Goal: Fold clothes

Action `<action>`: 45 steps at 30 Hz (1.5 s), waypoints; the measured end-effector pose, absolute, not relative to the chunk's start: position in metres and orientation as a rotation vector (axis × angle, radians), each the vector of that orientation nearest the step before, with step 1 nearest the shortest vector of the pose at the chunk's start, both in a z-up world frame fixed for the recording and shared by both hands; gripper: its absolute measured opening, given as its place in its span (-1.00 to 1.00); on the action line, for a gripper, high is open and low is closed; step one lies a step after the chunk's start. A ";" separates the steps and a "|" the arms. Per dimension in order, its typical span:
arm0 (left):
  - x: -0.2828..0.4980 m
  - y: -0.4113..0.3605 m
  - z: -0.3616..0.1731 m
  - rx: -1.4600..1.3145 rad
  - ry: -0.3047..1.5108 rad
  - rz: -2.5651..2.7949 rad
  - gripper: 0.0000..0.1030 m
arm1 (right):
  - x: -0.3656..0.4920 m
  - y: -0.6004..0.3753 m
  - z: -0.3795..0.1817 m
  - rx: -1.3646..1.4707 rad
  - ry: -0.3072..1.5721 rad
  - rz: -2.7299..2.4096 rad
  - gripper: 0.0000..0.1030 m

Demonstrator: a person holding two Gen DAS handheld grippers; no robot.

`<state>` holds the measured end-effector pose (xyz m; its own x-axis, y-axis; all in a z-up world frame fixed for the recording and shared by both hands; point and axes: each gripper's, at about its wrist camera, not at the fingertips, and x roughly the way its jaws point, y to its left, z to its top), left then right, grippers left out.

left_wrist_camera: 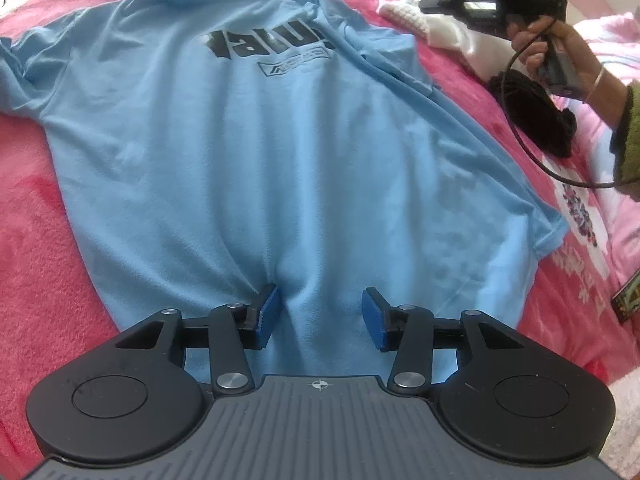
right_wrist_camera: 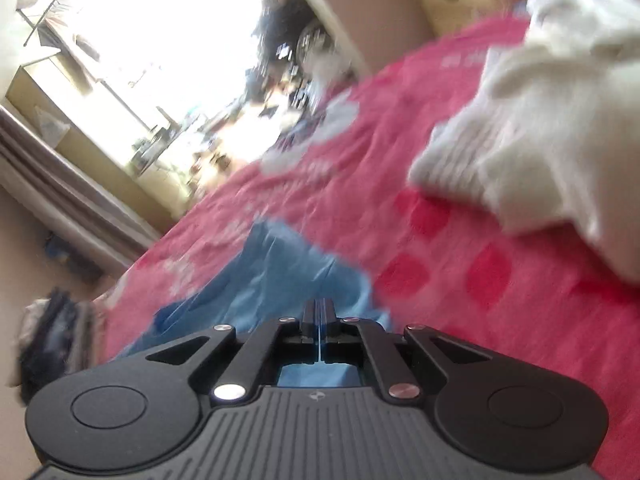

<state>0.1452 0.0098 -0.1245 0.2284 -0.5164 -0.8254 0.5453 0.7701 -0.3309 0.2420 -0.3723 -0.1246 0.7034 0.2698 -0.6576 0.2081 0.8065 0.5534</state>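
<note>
A: How does the light blue cotton T-shirt look?

B: It lies spread flat on the bed's pink-red fleece blanket, print side up, soft wrinkles running lengthwise. Its hem is nearest the left gripper, its collar at the far end.

A: And that gripper?

B: Partly open over the hem. A raised ridge of shirt cloth sits between the blue pads; whether they press it I cannot tell.

A: The right gripper?

B: Its jaws are closed together, just above a blurred corner of the shirt. No cloth shows between them. From the left wrist view it is held in a hand past the shirt's right sleeve, with a black cable hanging from it.

A: Room around the edges?

B: Bare blanket borders the shirt's left side and hem. Off its right shoulder lies a white knitted garment; nearer, beside the right edge, a black fuzzy item.

A: Any writing?

B: Bold black lettering and a small boxed logo on the chest, upside down and unreadable. "DAS" on the right gripper's body.
</note>
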 end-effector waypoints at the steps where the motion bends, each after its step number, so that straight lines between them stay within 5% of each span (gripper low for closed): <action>1: 0.144 0.010 -0.124 0.034 1.121 -0.733 -0.10 | 0.239 -0.364 -0.124 0.603 0.831 0.062 -0.86; 5: 0.144 0.009 -0.125 0.036 1.116 -0.744 -0.04 | 0.212 -0.304 -0.125 0.219 0.878 0.201 0.02; 10: 0.143 0.007 -0.126 0.050 1.111 -0.759 0.03 | 0.197 -0.267 -0.162 -0.034 0.948 0.243 -0.02; 14: 0.140 0.005 -0.125 0.074 1.100 -0.762 0.06 | 0.206 -0.297 -0.164 0.156 0.954 0.181 -0.93; 26: 0.137 0.000 -0.125 0.124 1.093 -0.766 0.08 | 0.296 -0.377 -0.048 0.164 0.523 -0.087 -0.94; 33: 0.136 -0.002 -0.125 0.143 1.094 -0.757 0.09 | 0.368 -0.400 -0.073 0.044 0.674 -0.242 -0.92; 38: 0.134 -0.004 -0.125 0.157 1.092 -0.758 0.10 | 0.347 -0.421 -0.102 0.179 0.684 -0.354 -0.73; 45: 0.134 -0.002 -0.125 0.155 1.088 -0.764 0.11 | 0.225 -0.426 -0.051 0.337 0.623 -0.161 -0.43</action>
<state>0.1344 -0.0016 -0.1253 0.2405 -0.4826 -0.8422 0.6278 0.7391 -0.2442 0.2246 -0.4257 -0.0512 0.8019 -0.0466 -0.5957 0.2477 0.9332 0.2605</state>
